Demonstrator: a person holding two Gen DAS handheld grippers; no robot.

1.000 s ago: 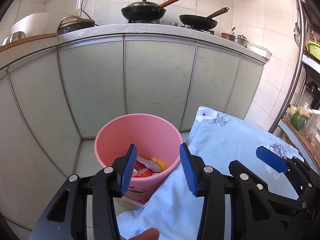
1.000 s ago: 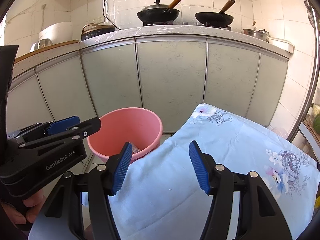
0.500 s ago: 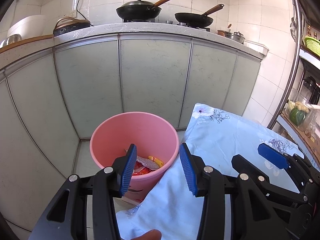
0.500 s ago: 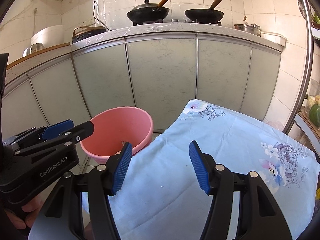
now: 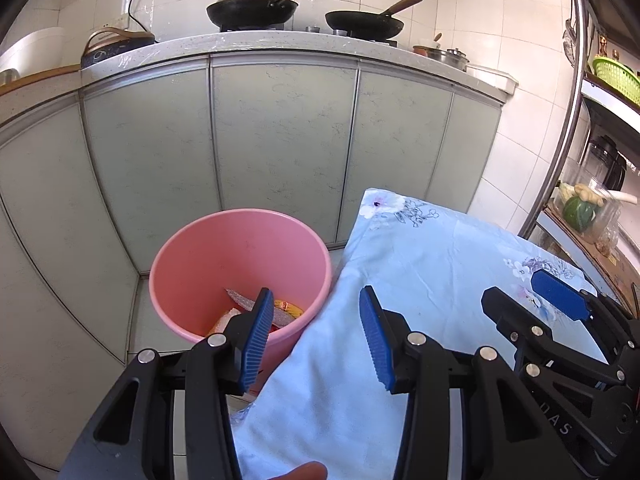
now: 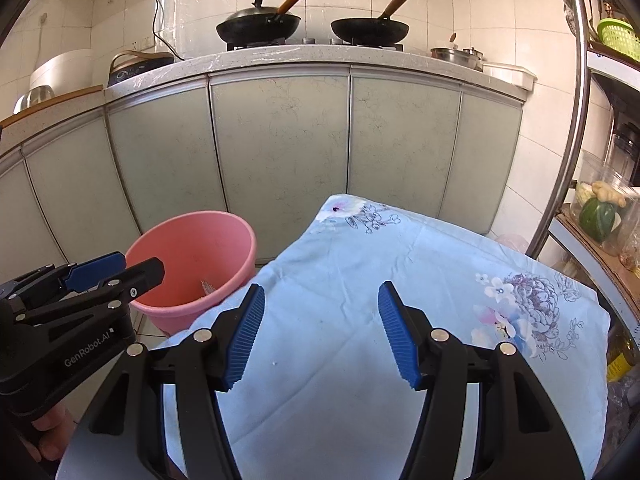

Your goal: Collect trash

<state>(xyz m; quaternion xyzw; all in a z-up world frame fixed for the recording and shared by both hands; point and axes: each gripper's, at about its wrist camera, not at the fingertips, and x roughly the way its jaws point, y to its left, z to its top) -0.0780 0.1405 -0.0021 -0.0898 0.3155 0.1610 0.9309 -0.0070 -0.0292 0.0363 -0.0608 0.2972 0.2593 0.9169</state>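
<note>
Left wrist view looks down past the left gripper [image 5: 312, 336], its blue pads spread wide with nothing between them. Under its left finger stands the pink bucket [image 5: 192, 264] on the floor, close against the grey-green cabinet doors [image 5: 280, 148]. Trash [image 5: 280, 312] lies at the bottom of that bucket: a silvery wrapper, something yellow and something orange-red, partly hidden behind the fingertip. Just right of the bucket, touching its rim, is the table with a pale blue flowered cloth [image 5: 432, 264], and the right finger hangs over that cloth. Further right, the right gripper [image 5: 532, 300] comes into frame over the cloth as well.

Right wrist view has the right gripper [image 6: 320, 332] parted too, empty, hovering above the blue cloth [image 6: 360, 280]. The cloth looks bare apart from a tiny white speck near the fingers. At lower left the left gripper [image 6: 112, 276] sits in front of the pink bucket [image 6: 224, 240], a bit of the person's hand [image 6: 48, 432] showing beneath it.

Up on the counter [image 6: 320, 56] sit two black pans [image 6: 260, 26] with wooden handles, side by side.
</note>
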